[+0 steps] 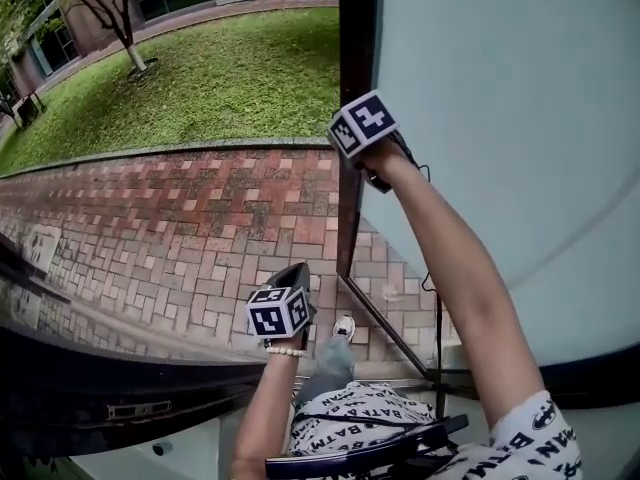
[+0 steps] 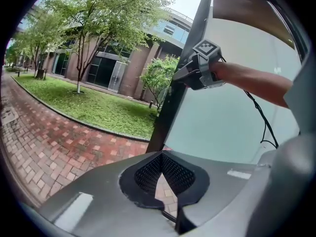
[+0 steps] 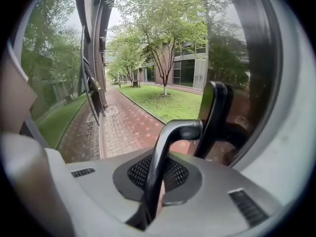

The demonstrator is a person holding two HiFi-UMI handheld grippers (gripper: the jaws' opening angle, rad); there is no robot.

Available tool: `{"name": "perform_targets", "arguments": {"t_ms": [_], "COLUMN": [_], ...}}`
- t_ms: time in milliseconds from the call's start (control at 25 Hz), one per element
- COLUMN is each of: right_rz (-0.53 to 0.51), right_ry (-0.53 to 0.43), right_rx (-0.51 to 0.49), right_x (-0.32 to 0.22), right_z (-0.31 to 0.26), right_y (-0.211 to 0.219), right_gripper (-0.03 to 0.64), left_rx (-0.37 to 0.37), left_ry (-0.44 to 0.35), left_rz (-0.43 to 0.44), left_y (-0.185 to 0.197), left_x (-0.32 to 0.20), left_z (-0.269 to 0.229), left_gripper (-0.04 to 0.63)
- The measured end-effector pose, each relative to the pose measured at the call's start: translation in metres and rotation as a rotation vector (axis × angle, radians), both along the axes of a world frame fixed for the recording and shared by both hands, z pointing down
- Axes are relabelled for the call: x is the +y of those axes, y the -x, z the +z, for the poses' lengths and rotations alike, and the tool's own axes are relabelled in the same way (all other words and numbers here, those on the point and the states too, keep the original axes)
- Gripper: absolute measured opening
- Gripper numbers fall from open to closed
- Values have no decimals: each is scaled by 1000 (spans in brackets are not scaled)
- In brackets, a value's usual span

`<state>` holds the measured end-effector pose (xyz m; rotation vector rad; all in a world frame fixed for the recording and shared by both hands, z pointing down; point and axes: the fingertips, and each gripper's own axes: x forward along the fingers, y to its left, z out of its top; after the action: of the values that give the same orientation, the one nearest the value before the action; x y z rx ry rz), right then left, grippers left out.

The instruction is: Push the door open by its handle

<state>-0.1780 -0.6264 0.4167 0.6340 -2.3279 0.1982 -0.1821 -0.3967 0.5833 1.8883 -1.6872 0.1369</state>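
**Q:** What occupies the left of the head view?
**A:** One tree (image 1: pixel 128 30) on a lawn (image 1: pixel 230 78), with a band of brick paving (image 1: pixel 180 218) below it.

**Q:** How many grippers are there, and where are they?
**A:** Two, each bearing one marker cube. The left gripper (image 1: pixel 296 273) is held low over the paving. Its jaws are closed together on nothing, and only a slit of brick shows between them. One bead bracelet (image 1: pixel 287 350) circles that wrist. One shoe (image 1: pixel 343 327) shows just to its right. The right gripper (image 1: pixel 358 158) is held higher, at the dark door frame (image 1: pixel 350 58).

**Q:** Where is the handle?
**A:** One handle (image 3: pixel 170 142), a dark bent bar, stands between the right gripper's jaws, which are clamped on its lower shaft. Its top bends right, toward the frame.

**Q:** And the door?
**A:** One door (image 1: pixel 500 98), a pale frosted panel, fills the right of the head view. The paving shows to the left of its frame.
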Motion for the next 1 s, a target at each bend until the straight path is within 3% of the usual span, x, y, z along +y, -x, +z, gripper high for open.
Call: {"name": "perform_targets", "arguments": {"t_ms": [360, 760, 1000], "right_rz": [188, 406, 525], "right_ry": [16, -19, 11], "right_rx": [-16, 28, -26], "right_x": [-112, -212, -257], "right_z": [-3, -11, -11], "right_y": [-91, -226, -300], "right_gripper": [9, 9, 9], "left_rx": [-4, -7, -24], "left_ry": [18, 38, 38], "left_rz": [57, 113, 114], "left_y": [-1, -13, 0], "left_x": [-87, -161, -201], "left_z": [5, 3, 1], "left_gripper": [-14, -14, -14]}}
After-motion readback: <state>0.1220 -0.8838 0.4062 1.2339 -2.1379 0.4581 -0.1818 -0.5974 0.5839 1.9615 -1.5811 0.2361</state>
